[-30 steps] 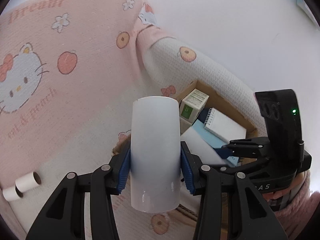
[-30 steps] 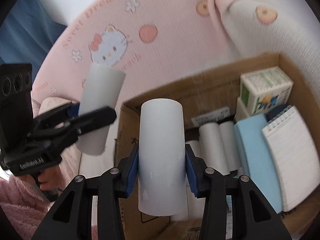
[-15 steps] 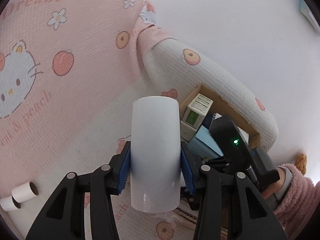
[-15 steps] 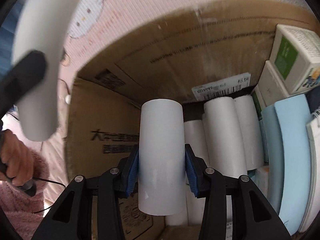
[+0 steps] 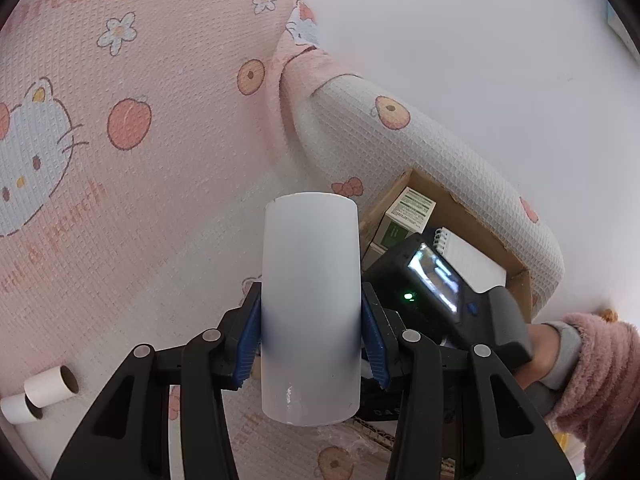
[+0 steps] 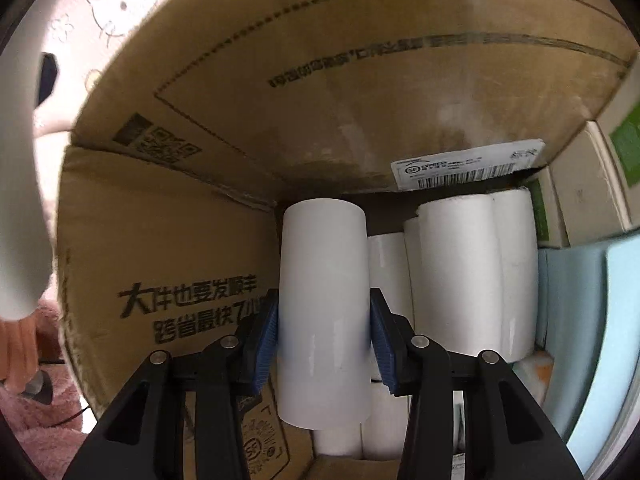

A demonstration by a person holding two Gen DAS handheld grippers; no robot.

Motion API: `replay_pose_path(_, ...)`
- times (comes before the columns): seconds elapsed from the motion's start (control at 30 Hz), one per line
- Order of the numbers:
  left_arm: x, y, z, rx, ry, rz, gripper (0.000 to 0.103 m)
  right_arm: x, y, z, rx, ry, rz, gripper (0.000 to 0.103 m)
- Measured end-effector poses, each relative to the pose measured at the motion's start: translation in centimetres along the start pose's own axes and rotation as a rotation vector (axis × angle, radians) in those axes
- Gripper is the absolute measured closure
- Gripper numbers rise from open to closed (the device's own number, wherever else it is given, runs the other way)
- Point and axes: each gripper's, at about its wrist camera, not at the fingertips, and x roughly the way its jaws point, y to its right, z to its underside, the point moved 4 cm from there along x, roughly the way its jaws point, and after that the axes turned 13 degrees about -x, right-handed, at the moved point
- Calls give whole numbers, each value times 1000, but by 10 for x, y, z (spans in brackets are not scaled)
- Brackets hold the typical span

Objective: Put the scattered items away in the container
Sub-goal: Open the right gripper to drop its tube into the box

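White roll clamped in right hand-held gripper inside cardboard box, left hand-held gripper clamping another roll

Rolls lie inside the box, left of the cartons.

A bed, covered in a pink and white quilted blanket printed with cartoon cats and peaches, is carrying everything. Two small white rolls are lying side by side on it near one edge, and an open cardboard box is sitting against a rolled fold.
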Motion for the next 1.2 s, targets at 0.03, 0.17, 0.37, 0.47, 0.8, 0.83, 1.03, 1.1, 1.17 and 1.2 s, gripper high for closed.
replay_pose_path(0.03, -1, 0, -1, 0, 5, -2, 53, 2, 2, -2, -3, -8, 2, 62)
replay_pose_path(0.17, -1, -1, -3, -1, 8, -3, 53, 7, 9, -7, 3, -19, 10, 62)
replay_pose_path(0.37, 1, -3, -5, -5, 12, -20, 53, 12, 13, -9, 4, -41, 4, 62)
replay_pose_path(0.47, 1, -2, -7, -4, 12, -24, 53, 5, 11, -10, -10, -19, 5, 62)
replay_pose_path(0.8, 5, 14, -6, 21, -1, -50, 53, -35, 14, 2, -82, 55, 62, 61)
replay_pose_path(0.83, 7, 15, -5, 24, -8, -55, 53, -39, 14, 5, -81, 64, 63, 61)
replay_pose_path(1.03, 22, 32, 0, 64, -39, -103, 54, -69, 21, 25, -81, 141, 56, 60)
replay_pose_path(1.1, 28, 38, 3, 66, -71, -115, 54, -78, 27, 29, -75, 178, 66, 60)
replay_pose_path(1.17, 34, 45, 7, 60, -115, -124, 54, -85, 34, 33, -70, 203, 99, 62)
replay_pose_path(1.2, 37, 47, 9, 60, -137, -122, 54, -88, 35, 34, -83, 216, 107, 71)
